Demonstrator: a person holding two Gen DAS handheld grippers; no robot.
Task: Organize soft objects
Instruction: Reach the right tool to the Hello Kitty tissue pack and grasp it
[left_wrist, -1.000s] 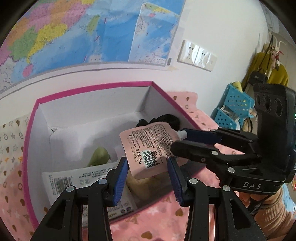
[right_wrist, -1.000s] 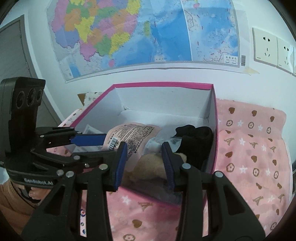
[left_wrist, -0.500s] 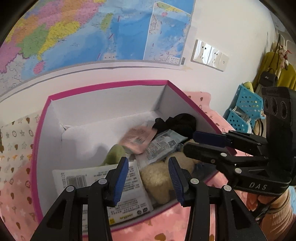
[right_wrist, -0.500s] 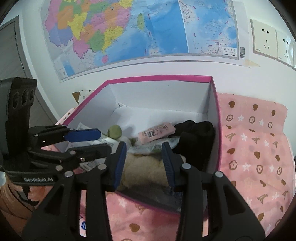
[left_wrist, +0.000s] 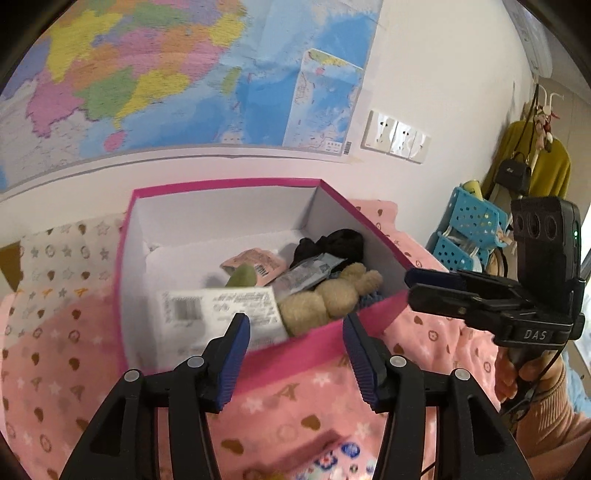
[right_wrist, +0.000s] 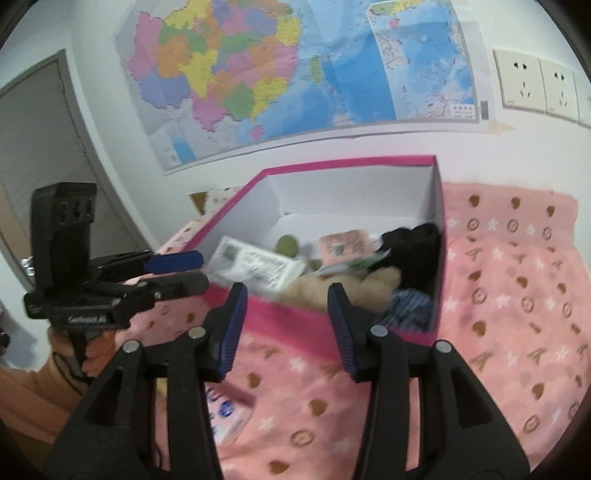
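White wall carries a colored map (right_wrist: 295, 74) and socket plates (left_wrist: 395, 136). A grey door (right_wrist: 40, 166) stands at left. Blue perforated baskets (left_wrist: 469, 229) sit at right.

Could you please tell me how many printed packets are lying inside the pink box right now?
3: a white packet at the near-left, a pink pouch mid-box, a grey sachet beside the plush toy. Others may be hidden underneath.

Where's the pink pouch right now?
The pink pouch lies inside the pink box, toward the back, between the green plush and the black fabric.
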